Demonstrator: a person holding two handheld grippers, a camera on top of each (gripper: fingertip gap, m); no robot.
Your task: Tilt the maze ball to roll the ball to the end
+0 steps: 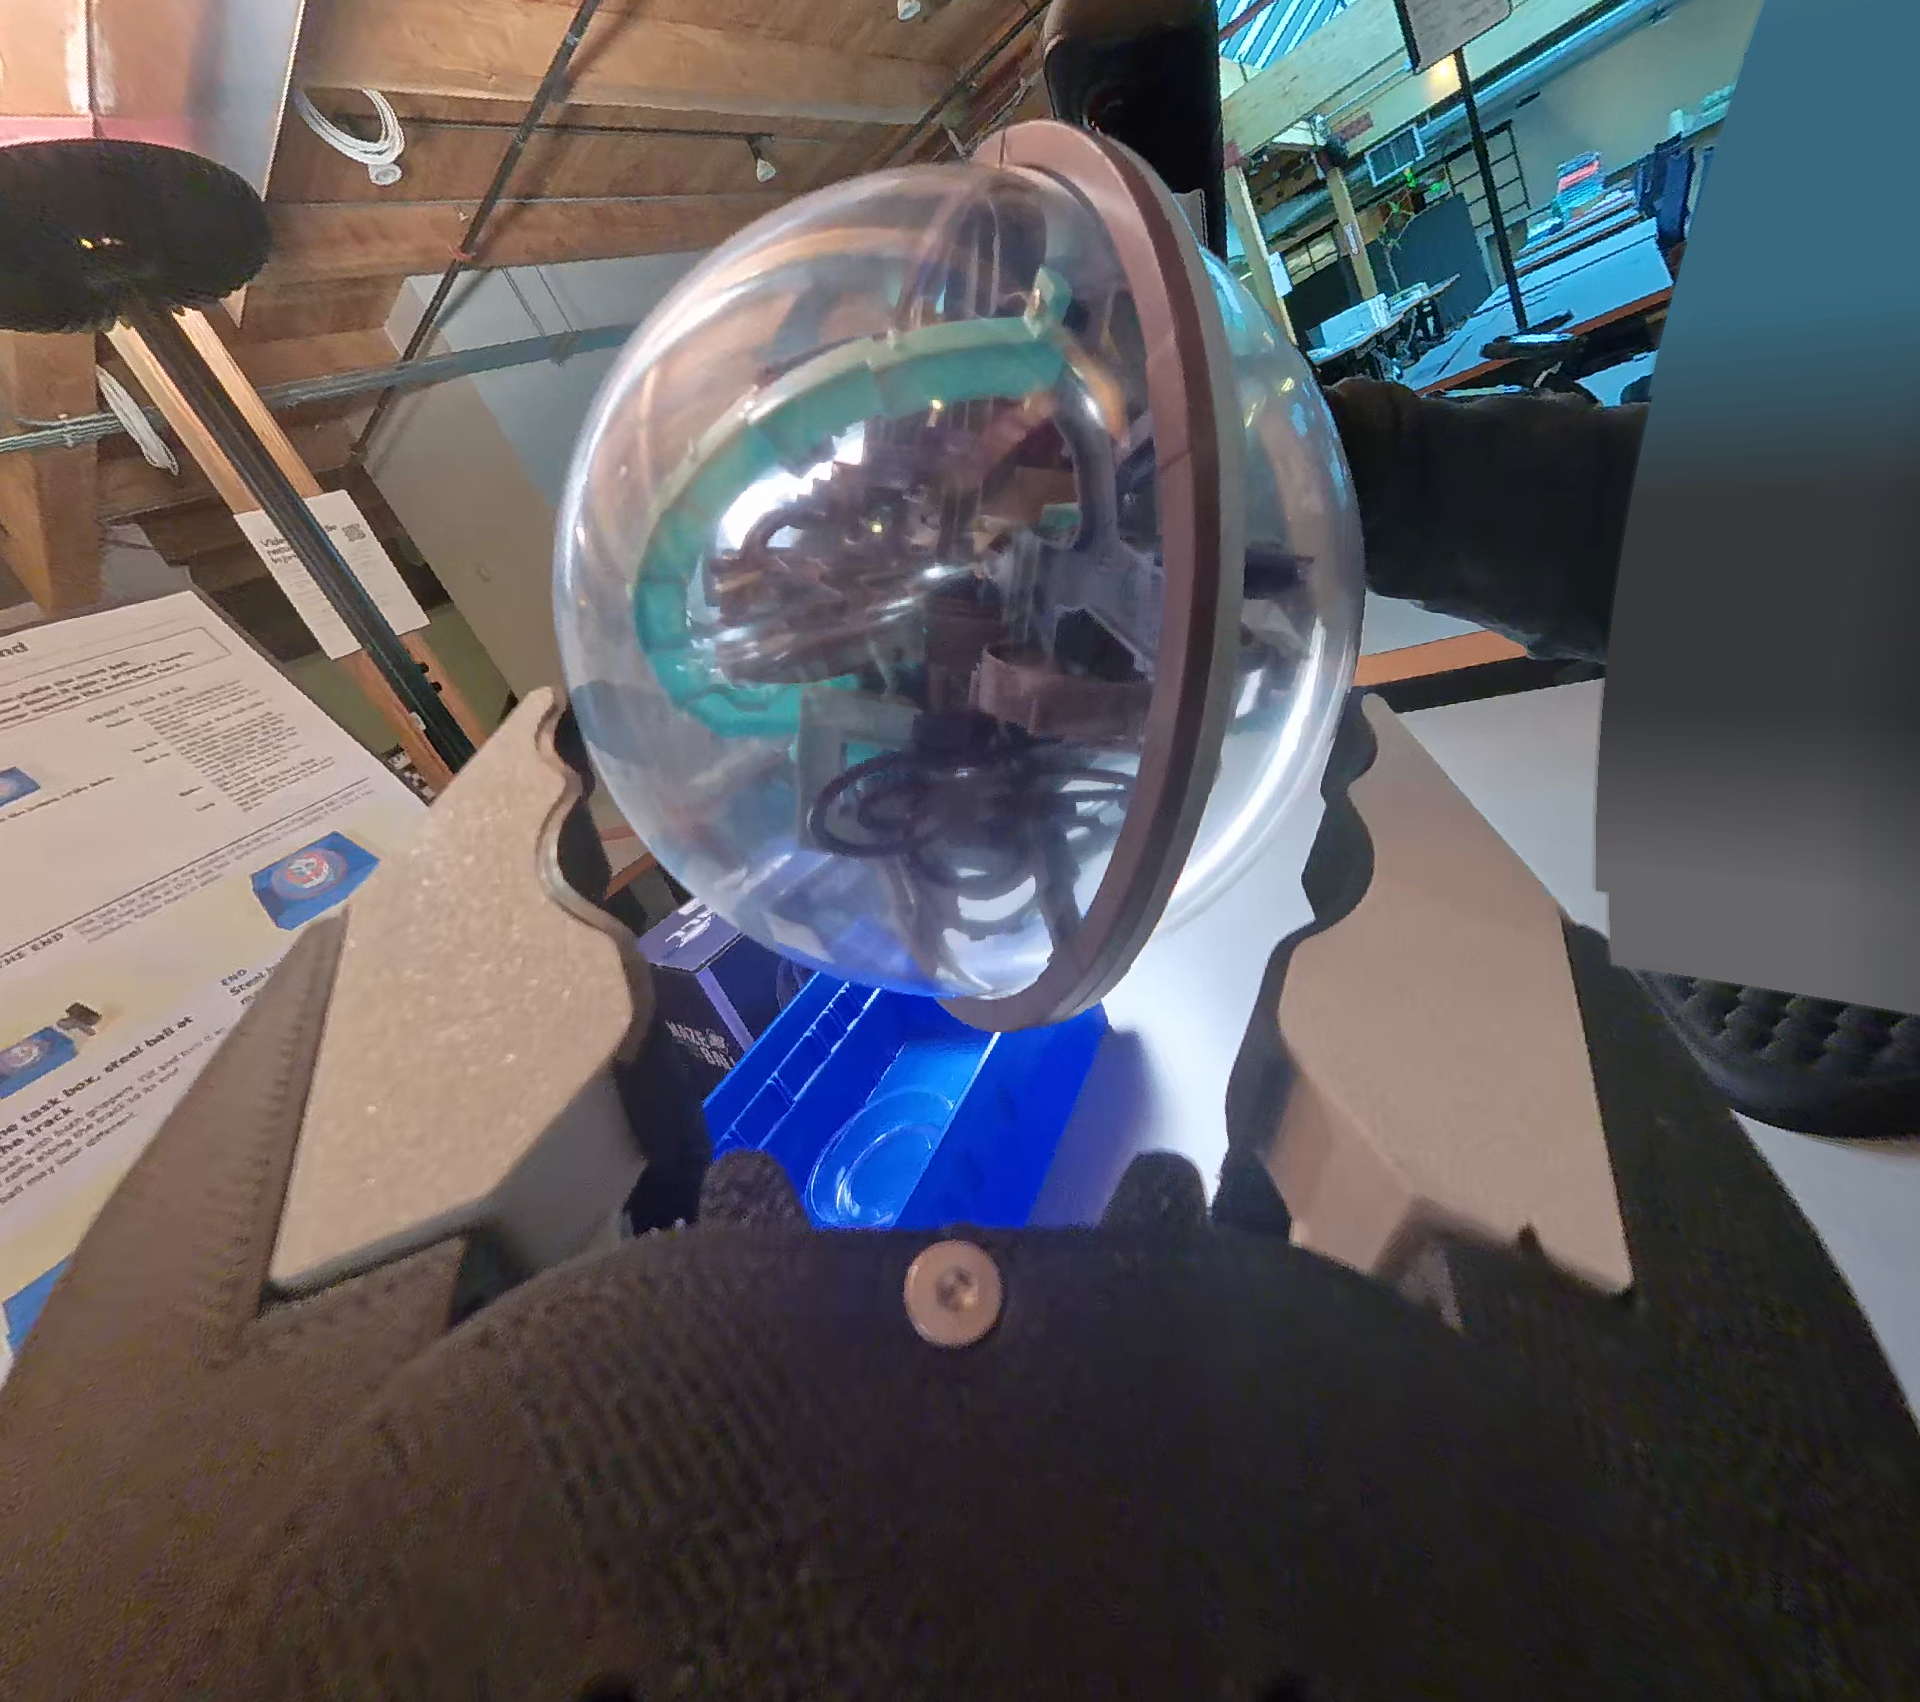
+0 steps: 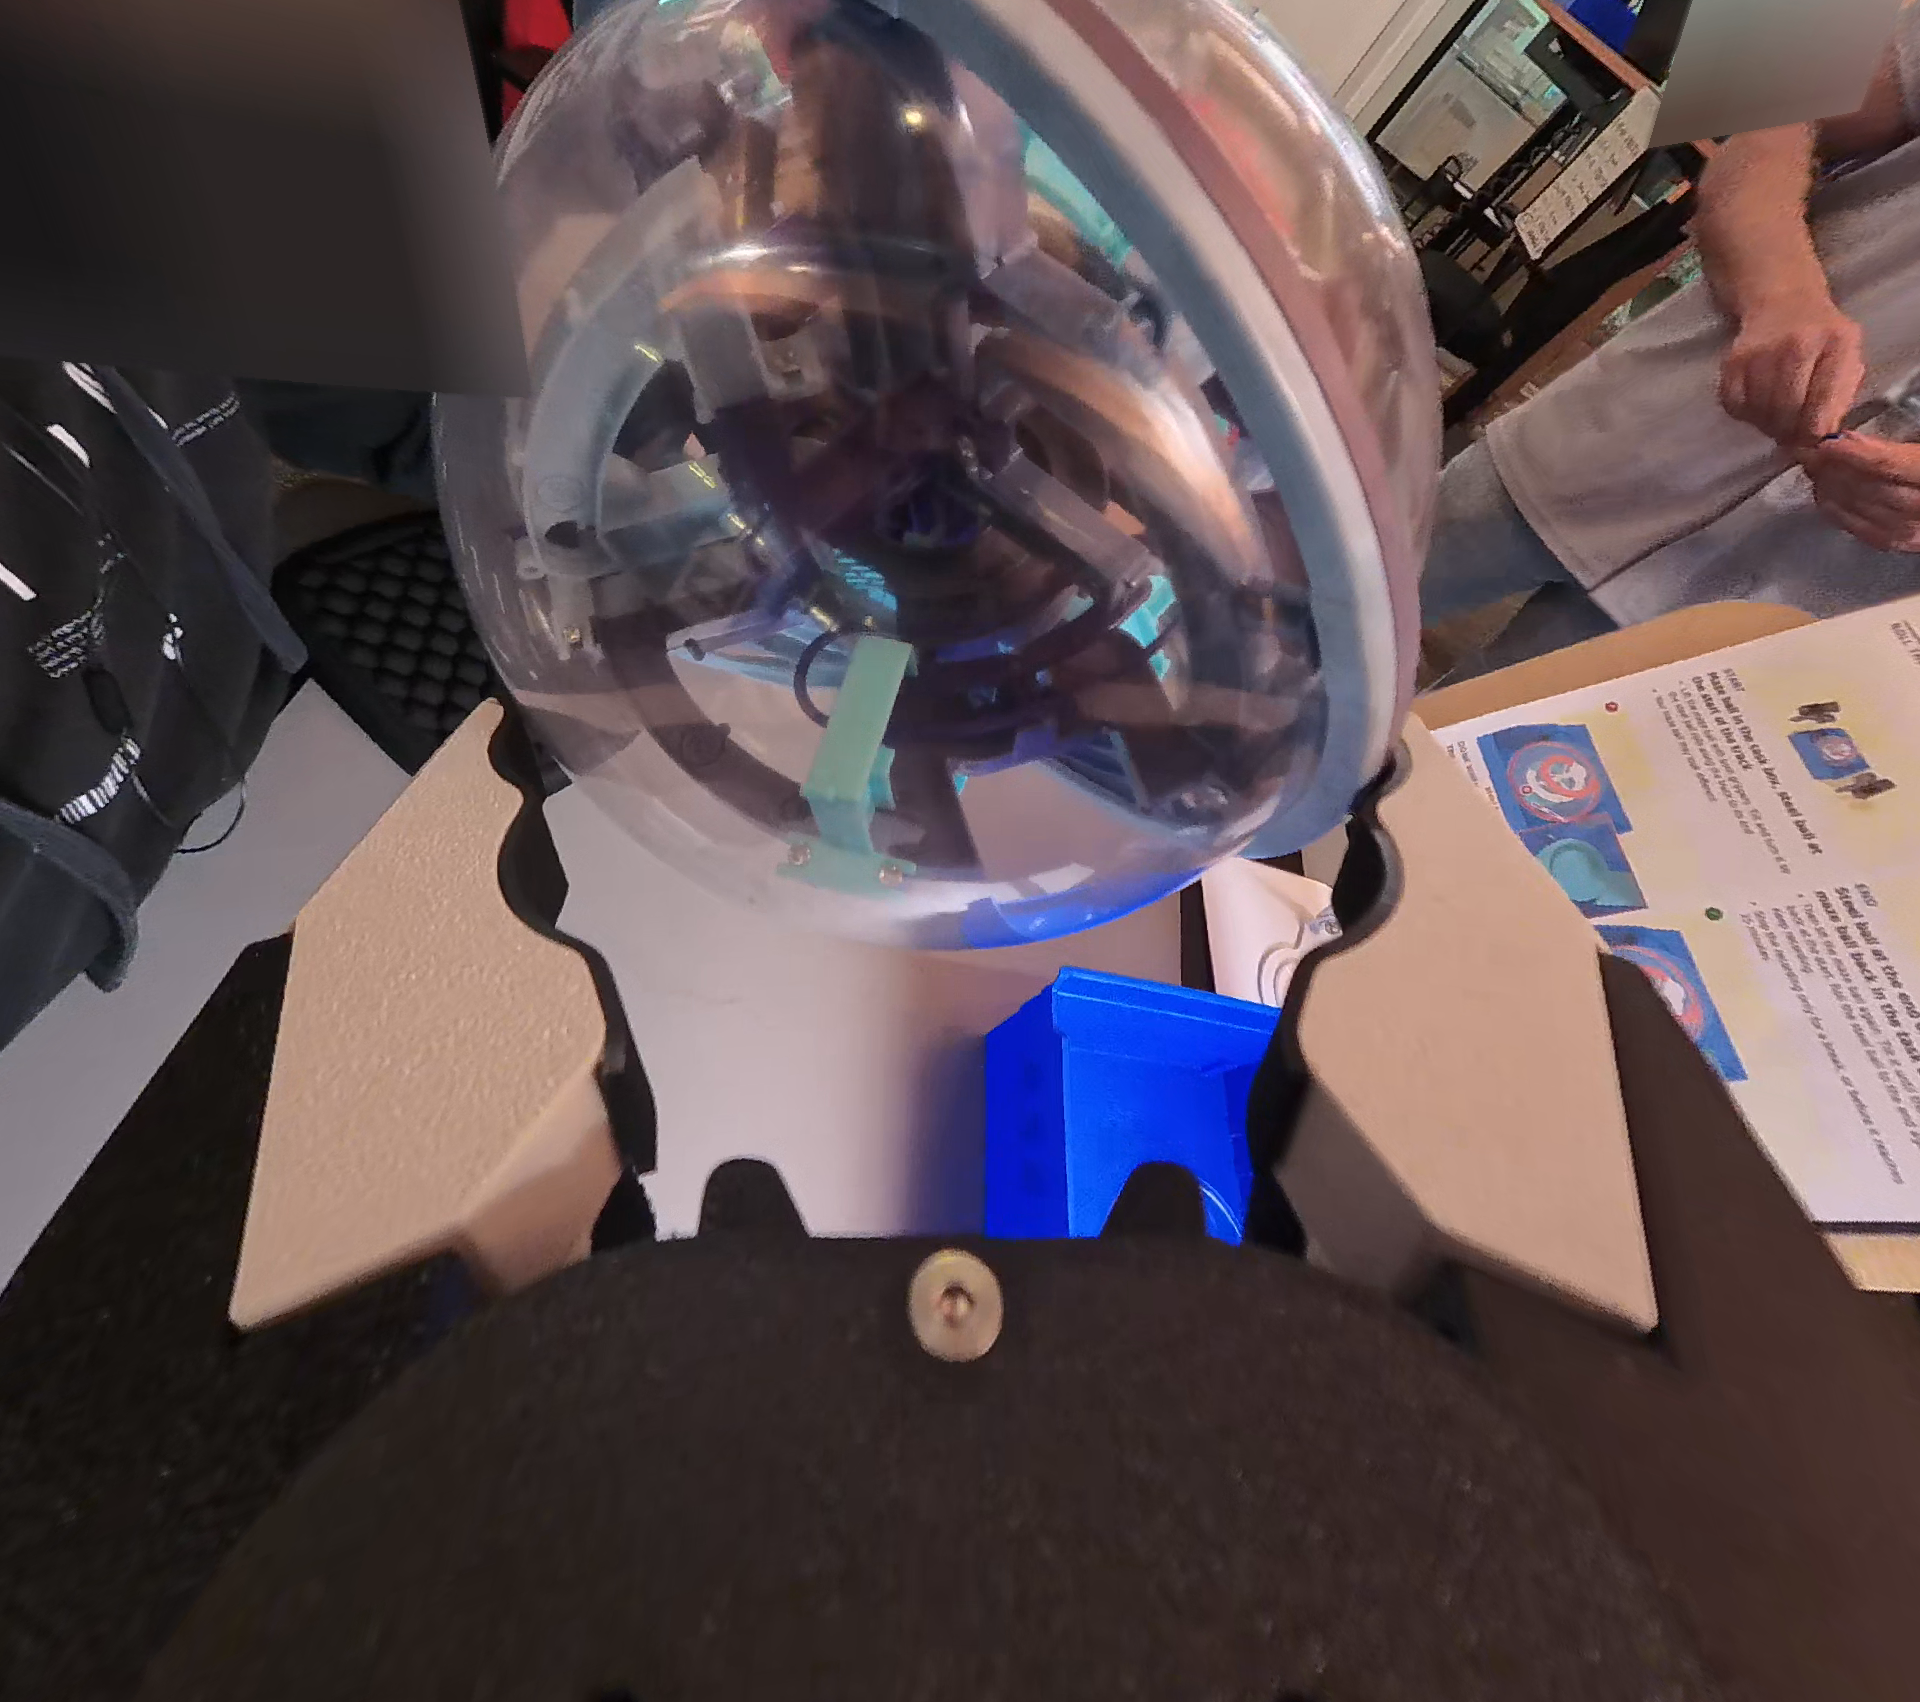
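The maze ball [image 1: 935,572] is a clear plastic sphere with a grey band around its middle and teal, brown and black tracks inside. It is held up in the air, tilted. My left gripper [image 1: 956,769] is shut on its lower sides, with the grey fingers [image 1: 468,925] pressed against the shell. In the right wrist view the maze ball [image 2: 914,405] sits between the fingers of my right gripper [image 2: 945,759], which is shut on it from the opposite side. I cannot make out the small steel ball inside.
A blue task box [image 1: 914,1122] lies on the white table [image 1: 1507,769] under the ball; it also shows in the right wrist view [image 2: 1122,1122]. A printed instruction sheet [image 2: 1714,873] lies beside it. A seated person's arm [image 2: 1787,364] is at the far right, and a dark jacket [image 2: 104,613] at the left.
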